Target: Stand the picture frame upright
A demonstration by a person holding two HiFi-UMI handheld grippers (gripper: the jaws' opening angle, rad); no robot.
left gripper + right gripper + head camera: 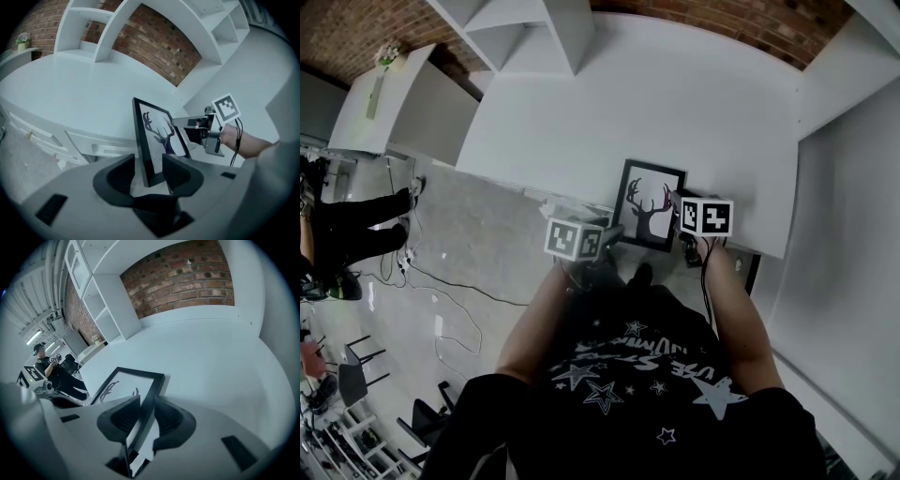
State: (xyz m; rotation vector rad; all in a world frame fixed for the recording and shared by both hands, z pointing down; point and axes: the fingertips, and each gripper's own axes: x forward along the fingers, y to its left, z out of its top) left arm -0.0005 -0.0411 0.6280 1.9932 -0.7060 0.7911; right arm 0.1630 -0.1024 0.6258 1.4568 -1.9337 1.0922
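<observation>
A black picture frame [650,206] with a deer silhouette stands on edge, slightly tilted, near the front edge of the white table [675,103]. My left gripper [614,232] is at its left side. In the left gripper view the frame [157,136] sits between the jaws of the left gripper [149,161], which stand open with a gap on either side. My right gripper [675,199] holds the frame's right edge. In the right gripper view the right gripper [146,403] is shut on the frame [124,385]. It also shows in the left gripper view, the right gripper [180,123] reaching the frame's far edge.
White shelving [525,33] and a brick wall [159,44] stand behind the table. Drawers [93,145] run under its front edge. A person in black [347,234] is on the floor side at far left, with chairs and cables nearby. A white wall closes off the right.
</observation>
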